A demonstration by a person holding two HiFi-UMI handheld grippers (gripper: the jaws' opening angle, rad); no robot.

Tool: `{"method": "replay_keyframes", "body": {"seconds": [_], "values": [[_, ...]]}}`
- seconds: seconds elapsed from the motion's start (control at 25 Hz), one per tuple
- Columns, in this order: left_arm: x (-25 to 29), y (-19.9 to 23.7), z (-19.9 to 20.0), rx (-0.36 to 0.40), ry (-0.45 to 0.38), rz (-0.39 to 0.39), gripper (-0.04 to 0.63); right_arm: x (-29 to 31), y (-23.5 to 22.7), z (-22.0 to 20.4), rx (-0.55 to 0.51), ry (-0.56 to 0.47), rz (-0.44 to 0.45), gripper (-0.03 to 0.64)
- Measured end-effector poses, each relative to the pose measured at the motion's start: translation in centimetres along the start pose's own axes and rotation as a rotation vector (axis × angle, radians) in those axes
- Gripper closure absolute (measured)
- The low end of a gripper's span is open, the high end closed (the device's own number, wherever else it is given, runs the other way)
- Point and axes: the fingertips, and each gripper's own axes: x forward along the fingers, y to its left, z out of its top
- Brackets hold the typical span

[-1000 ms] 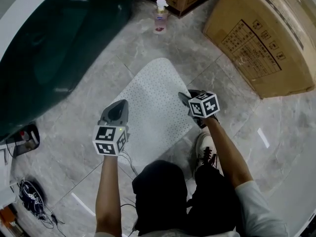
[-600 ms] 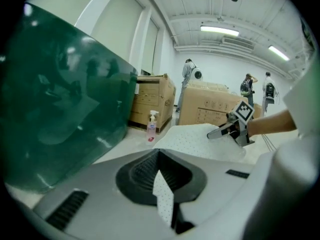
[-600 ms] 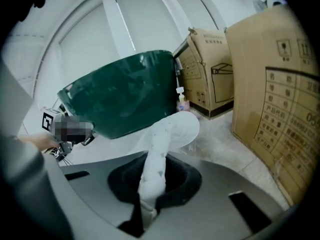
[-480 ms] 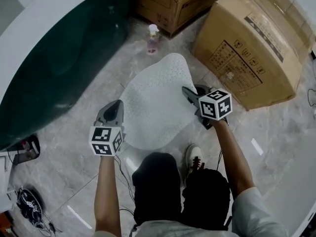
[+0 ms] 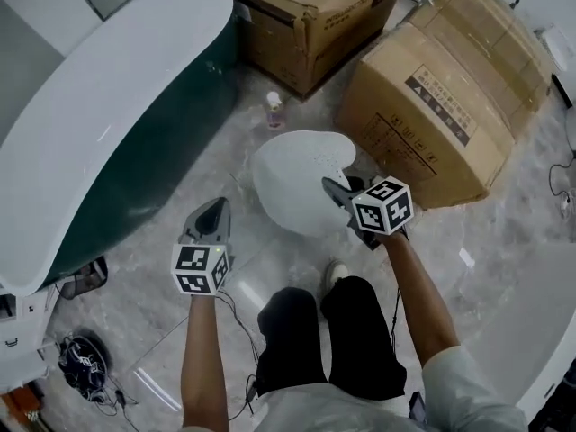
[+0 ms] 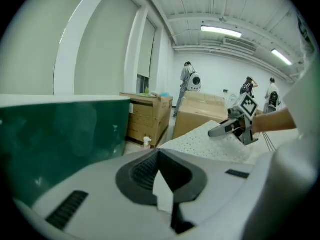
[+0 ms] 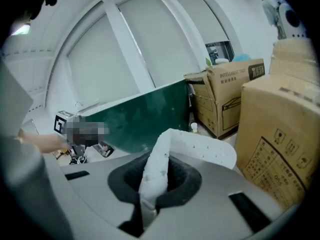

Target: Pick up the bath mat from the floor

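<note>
The white perforated bath mat [image 5: 292, 178] hangs off the floor, bunched into a curved sheet. My right gripper [image 5: 329, 187] is shut on its right edge. In the right gripper view the mat [image 7: 200, 146] runs folded between the jaws of my right gripper [image 7: 156, 170] and fans out beyond them. My left gripper [image 5: 216, 207] is to the left of the mat, apart from it, jaws together and holding nothing. In the left gripper view my left gripper [image 6: 159, 156] points past the tub, with the mat [image 6: 215, 141] and the right gripper [image 6: 222, 130] ahead to the right.
A dark green bathtub [image 5: 117, 142] with a white rim fills the left. Two cardboard boxes [image 5: 432, 88] [image 5: 306, 16] stand behind the mat, a small bottle [image 5: 274, 111] between tub and box. Cables [image 5: 85, 367] lie at lower left. The person's shoe [image 5: 335, 273] is below the mat.
The right gripper has lifted the mat off the floor, and it now hangs bunched. The left gripper, earlier at the mat's left edge, is now apart from it. The head view has risen.
</note>
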Motion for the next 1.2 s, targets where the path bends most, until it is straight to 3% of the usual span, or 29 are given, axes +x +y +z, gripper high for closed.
{"method": "replay_keyframes", "body": {"seconds": [0.16, 0.36, 0.64, 0.92, 1.2], "values": [[-6.3, -1.1, 9.4, 0.012, 0.014, -0.009, 0.584, -6.2, 4.3, 6.5, 0.021, 0.021, -0.030, 0.586], [-14.8, -2.4, 21.4, 0.027, -0.015, -0.025, 0.584, -14.8, 10.6, 15.7, -0.025, 0.035, -0.102, 0.586], [-22.3, -3.6, 35.4, 0.074, -0.118, -0.048, 0.584, -25.2, 15.9, 28.7, -0.104, -0.056, -0.221, 0.586], [-30.2, -5.6, 43.2, 0.107, -0.243, -0.050, 0.584, -34.4, 22.4, 37.5, -0.179, -0.240, -0.323, 0.586], [-37.2, -6.6, 46.8, 0.133, -0.355, -0.053, 0.584, -39.8, 29.2, 40.2, -0.240, -0.313, -0.414, 0.586]]}}
